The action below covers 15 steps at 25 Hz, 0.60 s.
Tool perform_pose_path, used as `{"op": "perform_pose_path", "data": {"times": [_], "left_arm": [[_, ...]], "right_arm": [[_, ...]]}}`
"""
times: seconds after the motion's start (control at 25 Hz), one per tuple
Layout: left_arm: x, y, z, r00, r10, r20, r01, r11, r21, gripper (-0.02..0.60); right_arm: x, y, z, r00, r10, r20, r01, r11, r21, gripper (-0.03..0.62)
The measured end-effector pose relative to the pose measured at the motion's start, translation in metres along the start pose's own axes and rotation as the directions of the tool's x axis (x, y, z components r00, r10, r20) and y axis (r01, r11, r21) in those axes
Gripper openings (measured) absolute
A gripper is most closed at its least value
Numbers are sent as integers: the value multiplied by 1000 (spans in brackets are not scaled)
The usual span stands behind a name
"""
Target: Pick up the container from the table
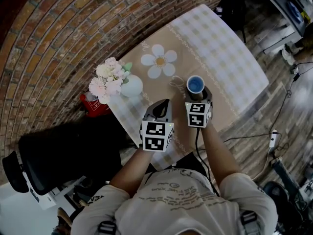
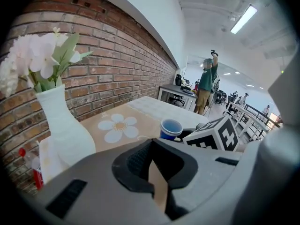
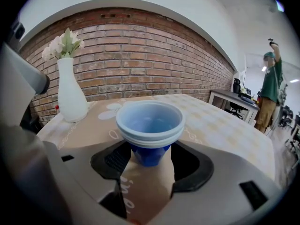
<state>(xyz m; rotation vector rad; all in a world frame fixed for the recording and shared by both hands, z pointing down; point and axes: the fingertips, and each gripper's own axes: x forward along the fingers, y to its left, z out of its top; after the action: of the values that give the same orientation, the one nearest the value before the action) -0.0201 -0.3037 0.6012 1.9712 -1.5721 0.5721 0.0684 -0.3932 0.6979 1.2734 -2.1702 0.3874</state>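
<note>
Above the table [image 1: 230, 58], downward-tilted right tongs [image 3: 147, 156] straddle the cup [image 3: 150, 121], wide; left tongs [image 2: 153, 142] narrow.

Count logged from my remote station: one desk [image 1: 230, 67], carrying one blue container [image 1: 194, 85]. Its rim shows layered lips, so it may be nested cups, but I cannot tell how many. One white vase [image 1: 132, 86] holding one bunch of pale flowers [image 1: 108, 80]. One daisy print [image 1: 159, 61] on the cloth. Two claws: left claw [image 1: 165, 103] and right claw [image 1: 196, 94]. Two marker cubes [image 1: 156, 135], one per claw. Off the desk: one red object [image 1: 90, 104] by the wall and one black chair [image 1: 58, 155]. One person in green [image 2: 206, 86] far off.
</note>
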Motion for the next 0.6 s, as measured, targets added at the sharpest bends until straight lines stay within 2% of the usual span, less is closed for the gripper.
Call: {"op": "perform_pose_path", "data": {"times": [0.24,0.6], "left_arm": [[-4,-3,1,1000,0,6,0,1000,3,4],[-27,-6,13,999,4,54,-4,1000,-2,5]], "right_arm": [[-12,1,6,1000,5,22,-5,1000,10,265],[-42,12,20,999,25,35,-26,999,29,262]]}}
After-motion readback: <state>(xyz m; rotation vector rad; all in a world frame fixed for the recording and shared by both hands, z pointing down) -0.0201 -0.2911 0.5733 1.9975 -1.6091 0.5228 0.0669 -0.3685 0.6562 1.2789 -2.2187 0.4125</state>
